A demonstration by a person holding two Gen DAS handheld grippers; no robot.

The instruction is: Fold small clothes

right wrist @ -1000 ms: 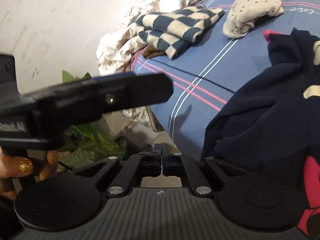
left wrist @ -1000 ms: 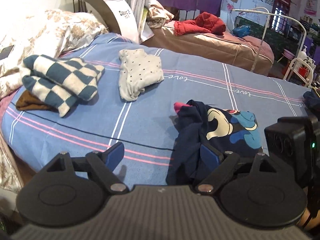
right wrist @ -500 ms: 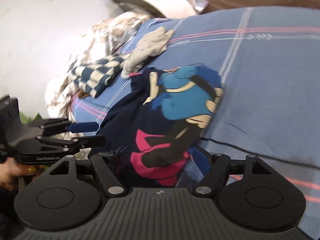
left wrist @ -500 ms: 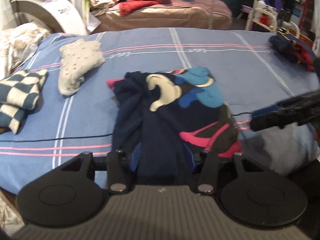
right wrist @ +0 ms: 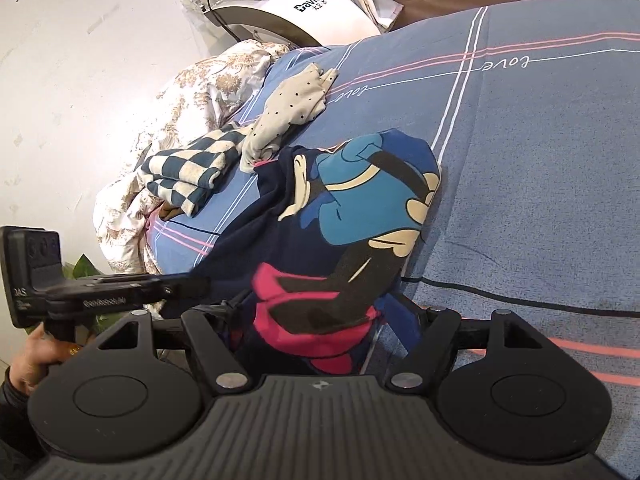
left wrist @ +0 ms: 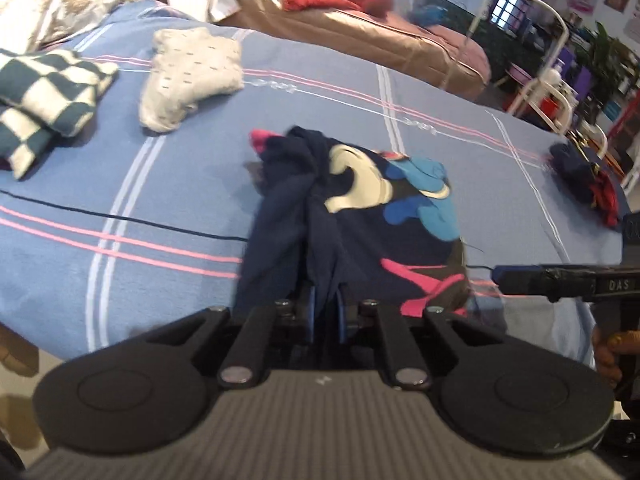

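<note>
A navy cartoon-print garment (left wrist: 360, 216) lies crumpled on the blue striped bedsheet (left wrist: 120, 184); it also shows in the right wrist view (right wrist: 344, 224). My left gripper (left wrist: 325, 310) is shut on the garment's near navy edge, its blue pads pinching a fold. My right gripper (right wrist: 316, 340) is open, its fingers on either side of the garment's pink hem at the bed's near edge. The right gripper shows as a dark bar in the left wrist view (left wrist: 520, 280), and the left gripper shows at the left of the right wrist view (right wrist: 188, 286).
A folded checkered garment (left wrist: 44, 96) and a folded dotted cream garment (left wrist: 188, 76) lie at the bed's left. A dark bundle (left wrist: 584, 176) lies at the right edge. A brown bed (left wrist: 360, 32) with red clothes stands behind. A white machine (right wrist: 280, 4) stands by the wall.
My left gripper has closed onto the garment's near edge. My right gripper has come in closer over the pink hem, still open.
</note>
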